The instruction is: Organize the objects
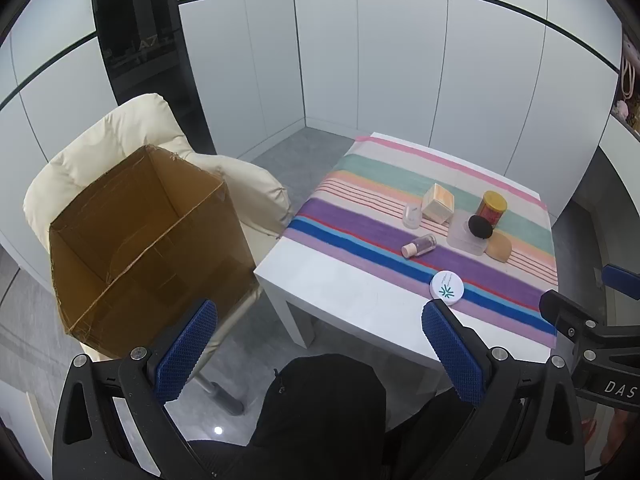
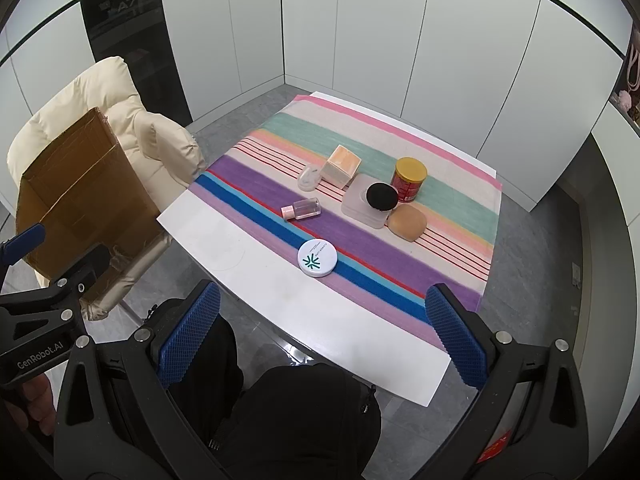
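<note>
A white table [image 2: 224, 240] carries a striped cloth [image 2: 440, 208] with several small items: a round white compact [image 2: 317, 258], a small clear bottle with a pink cap [image 2: 301, 209] lying on its side, a clear cap [image 2: 307, 178], a peach cube box [image 2: 341, 168], a red tin with a gold lid [image 2: 409, 179], a black puff [image 2: 382, 196] on a translucent case [image 2: 360, 204], and a tan sponge [image 2: 407, 222]. An open cardboard box [image 1: 148, 240] rests on a cream chair [image 1: 120, 136] to the left. My left gripper [image 1: 320, 352] and right gripper [image 2: 324, 332] hang open and empty, short of the table's near edge.
White wall panels surround the corner. A dark glass panel [image 1: 144, 40] stands behind the chair. The person's dark-clothed legs [image 2: 296, 420] lie below both grippers. Grey floor [image 2: 532, 280] runs around the table.
</note>
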Tool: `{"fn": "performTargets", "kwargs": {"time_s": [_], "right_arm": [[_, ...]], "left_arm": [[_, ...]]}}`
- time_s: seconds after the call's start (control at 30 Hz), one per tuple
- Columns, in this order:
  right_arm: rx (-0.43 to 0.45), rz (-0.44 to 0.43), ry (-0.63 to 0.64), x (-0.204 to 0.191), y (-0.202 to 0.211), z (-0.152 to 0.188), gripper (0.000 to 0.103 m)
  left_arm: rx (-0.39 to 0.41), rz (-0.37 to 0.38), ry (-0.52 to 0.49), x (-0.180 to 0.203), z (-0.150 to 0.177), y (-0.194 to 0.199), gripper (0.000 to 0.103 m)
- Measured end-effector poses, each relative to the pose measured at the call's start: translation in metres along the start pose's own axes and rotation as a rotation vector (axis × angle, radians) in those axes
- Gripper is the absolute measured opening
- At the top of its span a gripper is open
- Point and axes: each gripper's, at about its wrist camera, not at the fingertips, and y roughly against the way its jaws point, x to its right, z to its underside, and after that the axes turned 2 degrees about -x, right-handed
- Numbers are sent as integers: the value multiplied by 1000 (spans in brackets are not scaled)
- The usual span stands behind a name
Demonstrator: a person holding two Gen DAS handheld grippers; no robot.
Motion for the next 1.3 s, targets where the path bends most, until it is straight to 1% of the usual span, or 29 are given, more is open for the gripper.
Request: {"fn": "performTargets", "kwargs": {"time_s": [1.3], "right_arm": [[14, -1, 2, -2, 2, 1, 103]], "left_arm": [[-9, -6, -4, 2, 3, -1, 103]]}}
